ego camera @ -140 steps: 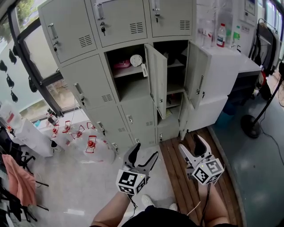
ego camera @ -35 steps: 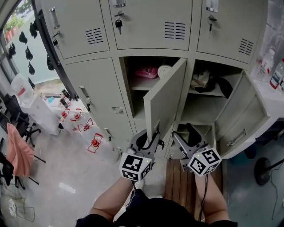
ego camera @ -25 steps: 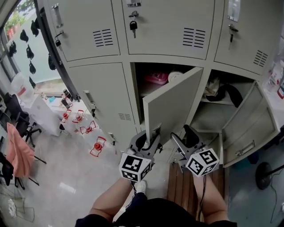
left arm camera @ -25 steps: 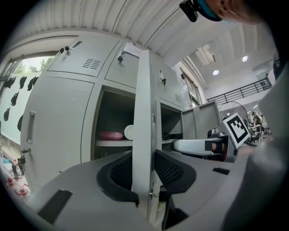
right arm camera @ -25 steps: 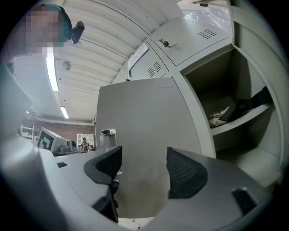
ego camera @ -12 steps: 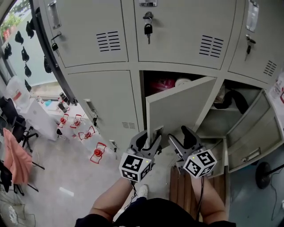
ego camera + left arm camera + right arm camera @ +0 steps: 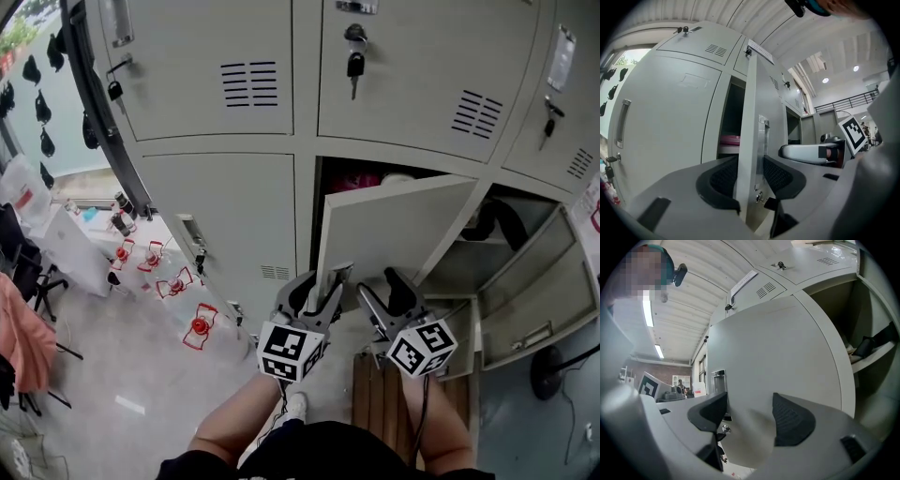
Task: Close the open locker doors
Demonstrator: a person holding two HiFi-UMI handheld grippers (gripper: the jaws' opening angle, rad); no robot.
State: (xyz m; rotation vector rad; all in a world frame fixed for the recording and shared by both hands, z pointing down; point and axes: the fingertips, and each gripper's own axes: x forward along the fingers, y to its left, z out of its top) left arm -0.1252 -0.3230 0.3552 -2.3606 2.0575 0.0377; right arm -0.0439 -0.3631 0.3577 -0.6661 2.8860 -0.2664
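So far: no open door is seen shut yet; the middle door (image 7: 394,230) is judged partly swung in, with a wedge of its compartment (image 7: 328,173) left showing
Left to do: the middle door is to be pushed flush, and the right-hand door (image 7: 539,300), which stands wide open, is to be closed after it
Place of the middle door: it is found in the second row of the locker bank (image 7: 225,216), hinged at the right side of its opening, with its free edge nearest the person
Pointing: the outer face is turned toward the person, and the free edge is pointed out into the room, away from the cabinet front
Long axis: upright, as is seen in the left gripper view, where the edge runs from top to bottom
Left gripper (image 7: 321,279): its jaws have just been opening; the door's free edge, by the latch plate (image 7: 761,140), is straddled between the pads (image 7: 719,178), and no firm pinch is judged
Right gripper (image 7: 380,286): its jaws are held wide apart with nothing clamped; the door's outer face is met just ahead of them, near its lower edge
Inside: a pink item (image 7: 354,180) is glimpsed above the door's top edge
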